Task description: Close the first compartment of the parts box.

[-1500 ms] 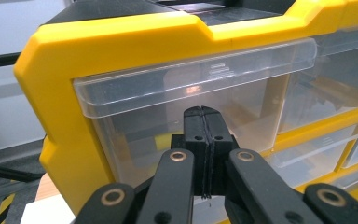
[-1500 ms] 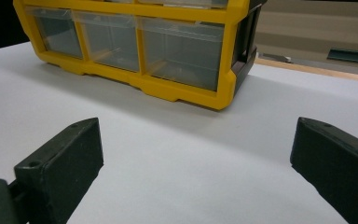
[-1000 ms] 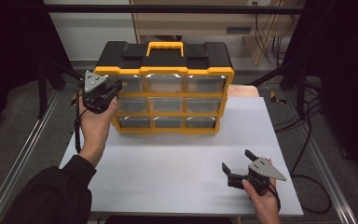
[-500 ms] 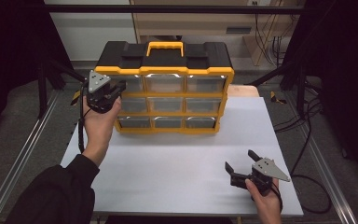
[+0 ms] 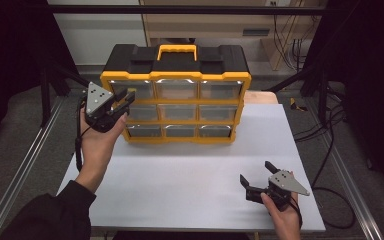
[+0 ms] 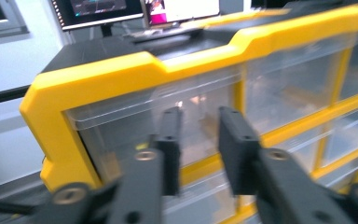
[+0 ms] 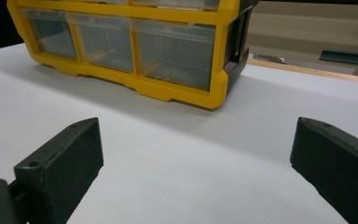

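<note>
A yellow-and-black drawer organizer [image 5: 177, 70] with a yellow carry handle [image 5: 176, 50] stands at the back of the white table [image 5: 180, 175]. All its clear drawers look pushed in. My left gripper [image 5: 124, 97] is held level just off the top-left drawer [image 6: 121, 130]. Its jaws have just been opening and stand a little apart [image 6: 199, 116], with nothing between them. Near the front right, my right gripper [image 5: 256, 171] rests low over the table with its jaws wide open [image 7: 198, 140] and nothing in them, facing the organizer's lower right corner [image 7: 219, 70].
Bare white tabletop lies between the organizer and the front edge. A wooden cabinet [image 5: 215, 22] stands behind the table, and cables [image 5: 325, 150] trail on the floor at the right. Metal rails [image 5: 25, 165] run along the left side. Monitors [image 6: 135, 9] show beyond the organizer.
My left gripper has drawn back slightly to the left from the top-left drawer front, and its jaws have parted. The right gripper has stayed where it was.
</note>
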The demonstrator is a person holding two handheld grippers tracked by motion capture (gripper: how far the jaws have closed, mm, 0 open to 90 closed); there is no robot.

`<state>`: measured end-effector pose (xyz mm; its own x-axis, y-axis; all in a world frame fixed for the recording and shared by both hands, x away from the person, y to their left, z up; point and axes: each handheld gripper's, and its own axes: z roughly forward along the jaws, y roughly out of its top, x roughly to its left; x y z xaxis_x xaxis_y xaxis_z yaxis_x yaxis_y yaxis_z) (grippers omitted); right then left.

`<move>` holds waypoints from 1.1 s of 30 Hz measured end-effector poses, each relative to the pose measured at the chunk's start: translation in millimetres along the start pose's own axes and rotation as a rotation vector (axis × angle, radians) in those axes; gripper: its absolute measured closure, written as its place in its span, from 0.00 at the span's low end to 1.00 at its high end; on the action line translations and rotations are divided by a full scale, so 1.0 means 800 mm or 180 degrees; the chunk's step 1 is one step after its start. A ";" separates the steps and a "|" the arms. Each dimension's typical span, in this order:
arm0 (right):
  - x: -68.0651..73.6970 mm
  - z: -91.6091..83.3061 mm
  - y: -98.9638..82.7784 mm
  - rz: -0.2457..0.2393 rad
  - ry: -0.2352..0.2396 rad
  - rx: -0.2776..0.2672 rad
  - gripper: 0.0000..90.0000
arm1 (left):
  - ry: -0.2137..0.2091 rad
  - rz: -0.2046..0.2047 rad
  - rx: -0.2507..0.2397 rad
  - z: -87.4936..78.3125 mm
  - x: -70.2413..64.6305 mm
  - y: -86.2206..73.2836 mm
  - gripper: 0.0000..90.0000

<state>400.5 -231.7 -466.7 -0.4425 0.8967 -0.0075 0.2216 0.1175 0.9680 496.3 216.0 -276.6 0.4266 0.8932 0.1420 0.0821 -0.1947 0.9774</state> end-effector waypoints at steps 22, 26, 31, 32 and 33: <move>-0.001 0.002 -0.001 0.0018 0.0013 0.0013 0.03 | -0.0384 -0.0183 -0.0461 -0.019 -0.010 -0.006 0.04; -0.001 0.002 0.000 0.0004 0.0017 -0.0013 0.03 | -0.0421 -0.0188 -0.0479 -0.022 -0.011 -0.013 0.03; -0.001 0.002 -0.001 0.0022 0.0008 0.0016 0.03 | -0.0451 -0.0277 -0.0449 -0.027 -0.012 -0.024 0.03; -0.001 0.003 -0.001 0.0014 0.0004 0.0020 0.03 | -0.0446 -0.0261 -0.0432 -0.028 -0.012 -0.026 0.03; -0.001 0.003 -0.001 0.0013 0.0004 0.0026 0.03 | -0.0441 -0.0258 -0.0426 -0.029 -0.012 -0.028 0.03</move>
<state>402.4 -231.4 -468.0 -0.4428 0.8966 -0.0033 0.2305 0.1174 0.9660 469.8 221.5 -296.1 0.5441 0.8376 0.0482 0.0048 -0.0606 0.9982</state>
